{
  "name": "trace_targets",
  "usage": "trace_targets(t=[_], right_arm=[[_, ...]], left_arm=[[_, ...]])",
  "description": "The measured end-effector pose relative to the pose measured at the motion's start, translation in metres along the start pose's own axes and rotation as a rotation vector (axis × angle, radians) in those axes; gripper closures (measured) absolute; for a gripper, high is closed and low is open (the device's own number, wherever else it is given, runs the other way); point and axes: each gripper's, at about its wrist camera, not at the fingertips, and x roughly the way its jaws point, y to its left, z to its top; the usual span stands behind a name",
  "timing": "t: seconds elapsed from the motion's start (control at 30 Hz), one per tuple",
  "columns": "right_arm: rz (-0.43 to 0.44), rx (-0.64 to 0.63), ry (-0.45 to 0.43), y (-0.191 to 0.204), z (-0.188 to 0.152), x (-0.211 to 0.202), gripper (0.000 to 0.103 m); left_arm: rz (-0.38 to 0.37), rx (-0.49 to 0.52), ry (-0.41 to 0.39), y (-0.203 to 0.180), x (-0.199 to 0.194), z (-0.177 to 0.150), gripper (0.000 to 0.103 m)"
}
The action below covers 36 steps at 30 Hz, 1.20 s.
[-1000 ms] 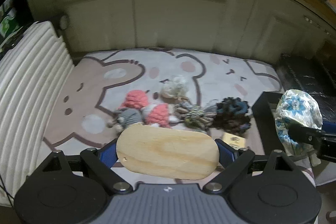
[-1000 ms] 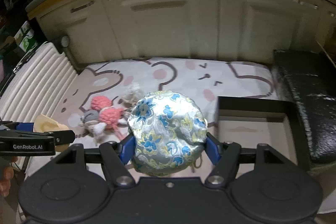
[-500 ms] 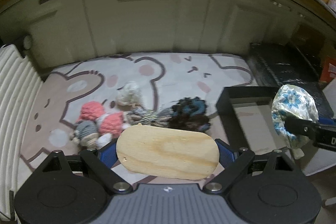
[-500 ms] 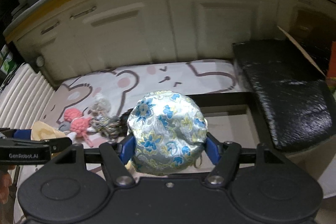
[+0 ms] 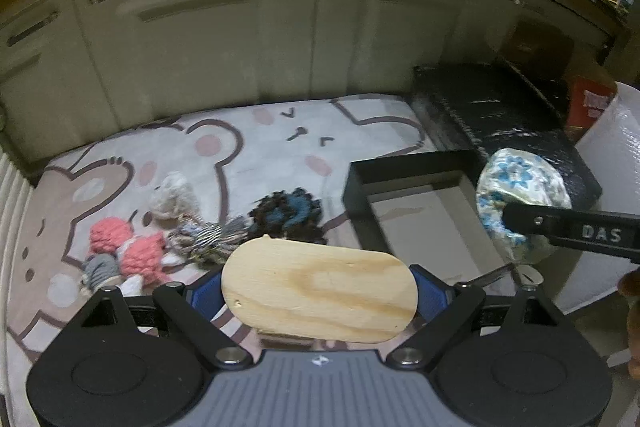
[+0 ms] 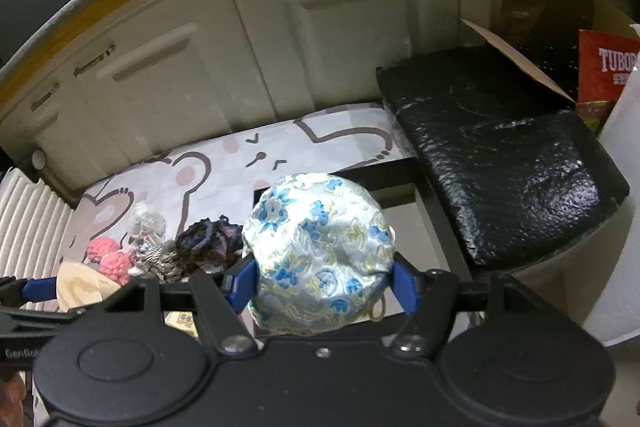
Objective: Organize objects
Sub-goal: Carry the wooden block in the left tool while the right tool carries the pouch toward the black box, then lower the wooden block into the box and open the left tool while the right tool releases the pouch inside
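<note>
- Between the blue pads of the left gripper (image 5: 319, 291) sat an oval wooden board (image 5: 319, 290); jaws pinched it at both long ends, flat face toward the camera, held above the bear-print mat (image 5: 260, 147).
- Right gripper (image 6: 322, 277) had its jaws clamped on a silvery brocade pouch with blue flowers (image 6: 320, 255), squeezed from left and right.
- From the left wrist view, that pouch (image 5: 522, 203) hung over the right side of the black open box (image 5: 404, 167); the box stood on the mat's right edge, just beside a black foam-wrapped block (image 5: 492, 115).
- Box interior showed a pale floor; contents could not be judged beyond that.
- On the mat, left of the box, lay a row of soft toys touching one another: dark blue-and-brown yarn bundle (image 5: 286, 213), striped rope toy (image 5: 208, 237), pink knitted toy (image 5: 128, 247) with a grey piece (image 5: 100, 269), and a white fluffy toy (image 5: 174, 195) just behind them.
- Cream cabinet doors (image 5: 224, 39) ran along the back.
- A red carton (image 6: 608, 67) stood at far right behind the black block.
</note>
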Motion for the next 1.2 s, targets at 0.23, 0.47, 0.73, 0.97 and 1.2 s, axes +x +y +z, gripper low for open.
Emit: trace_targets(t=[0.23, 0.47, 0.73, 0.97, 1.2], right_arm=[[-0.064, 0.037, -0.004, -0.014, 0.004, 0.007, 0.034], [-0.088, 0.096, 0.009, -0.026, 0.008, 0.018, 0.034], [-0.116, 0.152, 0.02, -0.036, 0.012, 0.032, 0.034], [-0.144, 0.194, 0.037, -0.044, 0.014, 0.044, 0.034], [-0.149, 0.206, 0.065, -0.043, 0.012, 0.055, 0.034]], left_arm=[[-0.062, 0.079, -0.03, -0.022, 0.006, 0.016, 0.011], [-0.129, 0.249, -0.052, -0.059, 0.021, 0.026, 0.011], [-0.184, 0.456, -0.044, -0.093, 0.052, 0.03, 0.011], [-0.195, 0.643, -0.03, -0.103, 0.082, 0.022, 0.011], [-0.232, 0.742, 0.002, -0.107, 0.112, 0.01, 0.011]])
